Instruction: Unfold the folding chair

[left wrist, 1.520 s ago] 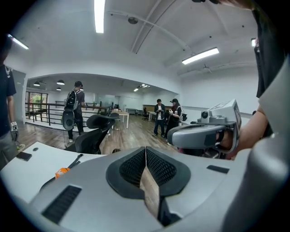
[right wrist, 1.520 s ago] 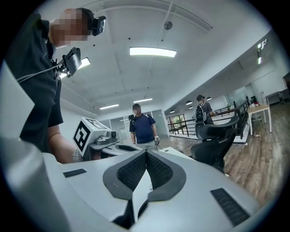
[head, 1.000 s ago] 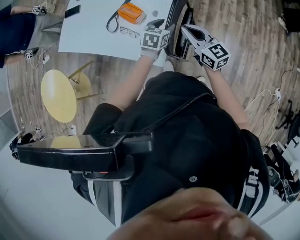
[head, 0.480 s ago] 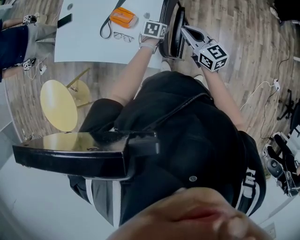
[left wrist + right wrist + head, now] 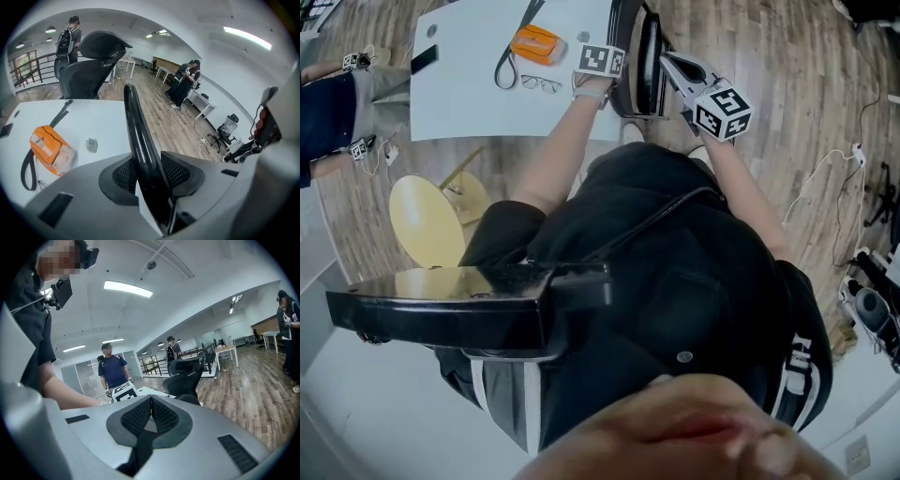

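While your left gripper (image 5: 146,174) has just been closing, its fingers (image 5: 180,172) now look pressed on the glossy black rim of the folding chair (image 5: 135,119), which runs up between them. The chair is folded flat and stands on edge against the right end of the counter (image 5: 469,94), with its long axis pointing away from you. Your right gripper (image 5: 150,405) sits just to the chair's right, its fingers together and holding nothing. The coming move likely turns on this: your right is nearer the chair's free side and must open before the halves can be spread.
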